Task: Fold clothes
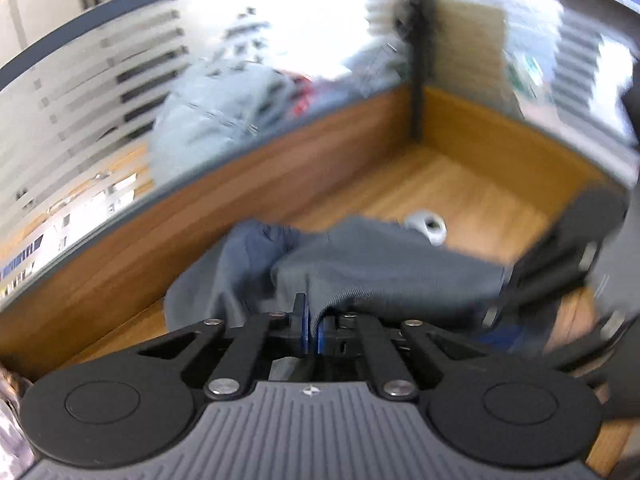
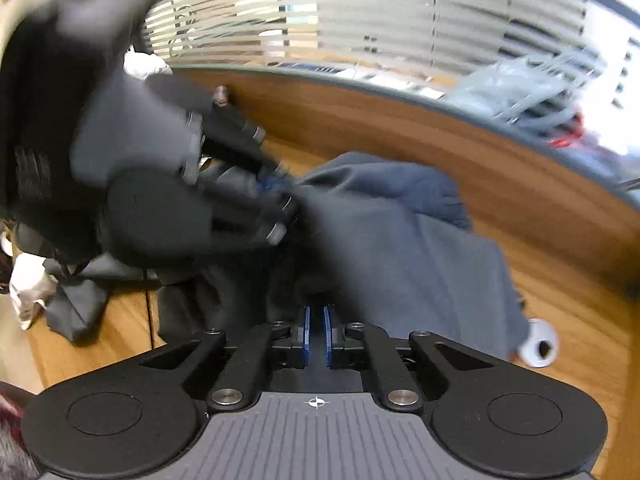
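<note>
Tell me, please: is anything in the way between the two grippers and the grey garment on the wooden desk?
Nothing visible is. The left gripper and the right gripper each have the grey garment directly at the jaws, which are nearly closed on its fabric. A small white round object lies on the wooden desk beyond the cloth, clear of both.

The right gripper (image 2: 316,330) pinches grey cloth (image 2: 400,240) on a wooden desk (image 2: 560,280); the left gripper (image 2: 286,196) grips its far edge.

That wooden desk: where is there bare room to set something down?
Bare wood on the desk lies in the far corner, between the grey garment and the glass partition, beyond the white round fitting. It is crowded where the left gripper and right gripper meet the cloth.
</note>
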`<act>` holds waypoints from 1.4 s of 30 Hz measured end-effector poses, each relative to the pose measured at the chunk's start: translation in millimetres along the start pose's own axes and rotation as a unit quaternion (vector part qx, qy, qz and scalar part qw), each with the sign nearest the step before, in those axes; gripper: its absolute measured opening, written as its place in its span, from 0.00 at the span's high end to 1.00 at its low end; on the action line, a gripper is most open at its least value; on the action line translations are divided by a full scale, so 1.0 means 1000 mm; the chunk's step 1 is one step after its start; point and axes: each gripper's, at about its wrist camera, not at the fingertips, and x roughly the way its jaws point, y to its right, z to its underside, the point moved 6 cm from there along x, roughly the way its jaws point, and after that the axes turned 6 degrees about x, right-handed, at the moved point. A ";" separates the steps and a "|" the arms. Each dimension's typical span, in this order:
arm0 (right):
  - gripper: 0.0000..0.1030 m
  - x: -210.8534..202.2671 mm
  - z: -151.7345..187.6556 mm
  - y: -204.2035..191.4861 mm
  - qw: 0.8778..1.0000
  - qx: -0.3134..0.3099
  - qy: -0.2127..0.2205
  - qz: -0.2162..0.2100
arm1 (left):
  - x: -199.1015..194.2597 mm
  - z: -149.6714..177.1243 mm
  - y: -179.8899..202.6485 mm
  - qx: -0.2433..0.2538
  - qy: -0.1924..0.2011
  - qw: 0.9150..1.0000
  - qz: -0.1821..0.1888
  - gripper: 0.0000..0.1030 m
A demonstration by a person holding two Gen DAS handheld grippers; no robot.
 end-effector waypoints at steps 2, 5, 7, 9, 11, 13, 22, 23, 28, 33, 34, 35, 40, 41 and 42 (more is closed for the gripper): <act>0.91 0.014 -0.002 0.010 1.000 0.023 -0.004 0.006 | 0.000 -0.004 -0.009 -0.020 0.000 1.000 0.004 0.96; 0.91 0.033 -0.008 0.037 0.996 0.087 -0.005 0.027 | 0.003 -0.009 -0.020 -0.046 -0.004 0.999 0.010 0.96; 0.93 0.041 -0.012 0.055 0.991 0.129 -0.001 0.041 | 0.005 -0.010 -0.027 -0.065 -0.009 0.998 0.013 0.96; 0.92 0.045 -0.018 0.067 0.987 0.147 0.012 0.059 | 0.009 -0.013 -0.032 -0.082 -0.016 0.996 0.017 0.96; 0.89 0.047 -0.024 0.069 0.988 0.141 0.014 0.064 | 0.014 -0.013 -0.036 -0.096 -0.019 0.995 0.017 0.96; 0.70 0.049 -0.027 0.067 0.990 0.127 0.010 0.057 | 0.020 -0.015 -0.041 -0.103 -0.022 0.994 0.017 0.96; 0.42 0.083 -0.023 0.059 0.997 0.051 -0.021 0.052 | 0.056 -0.005 -0.050 -0.106 -0.054 0.993 0.017 0.96; 0.42 0.089 -0.021 0.061 0.997 0.050 -0.028 0.053 | 0.061 -0.003 -0.050 -0.104 -0.058 0.993 0.016 0.96; 0.43 0.113 -0.015 0.068 0.995 0.070 -0.047 0.045 | 0.086 0.011 -0.057 -0.116 -0.083 0.990 0.007 0.96; 0.77 0.119 -0.015 0.065 0.994 0.094 -0.046 0.023 | 0.093 0.019 -0.072 -0.142 -0.092 0.986 0.004 0.96; 0.81 0.115 -0.017 0.063 0.994 0.094 -0.040 0.022 | 0.092 0.019 -0.075 -0.149 -0.093 0.984 0.005 0.96; 0.82 0.108 -0.018 0.061 0.995 0.097 -0.031 0.018 | 0.089 0.018 -0.078 -0.156 -0.091 0.983 0.006 0.96; 0.85 0.053 -0.030 0.048 0.994 0.106 0.023 -0.011 | 0.072 0.008 -0.088 -0.184 -0.080 0.979 0.017 0.95; 0.85 0.040 -0.033 0.045 0.994 0.105 0.035 -0.015 | 0.068 0.005 -0.089 -0.187 -0.077 0.979 0.018 0.95; 0.85 0.028 -0.037 0.042 0.993 0.104 0.047 -0.018 | 0.065 0.001 -0.089 -0.186 -0.075 0.980 0.015 0.95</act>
